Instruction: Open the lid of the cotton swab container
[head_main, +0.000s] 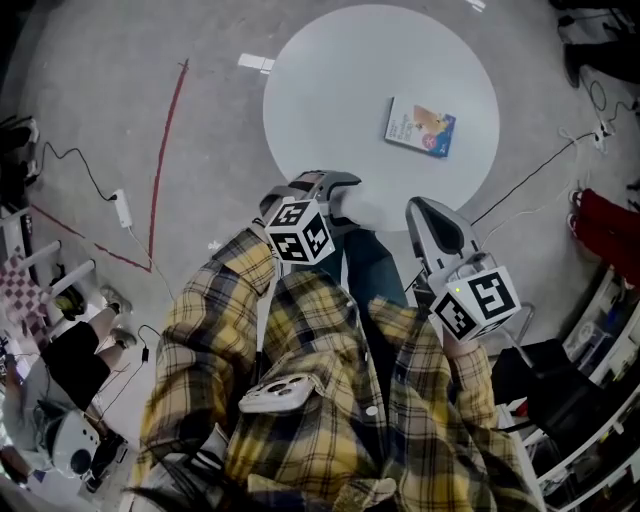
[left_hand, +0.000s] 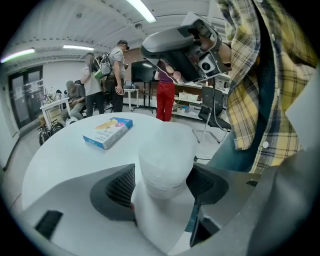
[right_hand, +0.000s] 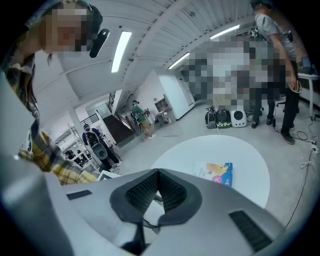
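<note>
The cotton swab container (left_hand: 165, 155), a translucent white tub with its lid on, stands at the near edge of the round white table (head_main: 330, 80). My left gripper (left_hand: 162, 182) is open, its dark pads on either side of the tub and close to its walls. In the head view the tub (head_main: 362, 212) shows as a pale shape just past the left gripper (head_main: 338, 198). My right gripper (head_main: 430, 215) hovers over the table's near right edge, apart from the tub. Its pads (right_hand: 158, 187) meet with nothing between them.
A blue and white box (head_main: 420, 127) lies flat further out on the table. The person's plaid shirt (head_main: 330, 400) fills the near side. A red tape line (head_main: 165, 150) and cables cross the floor at the left. Several people (left_hand: 105, 80) stand beyond the table.
</note>
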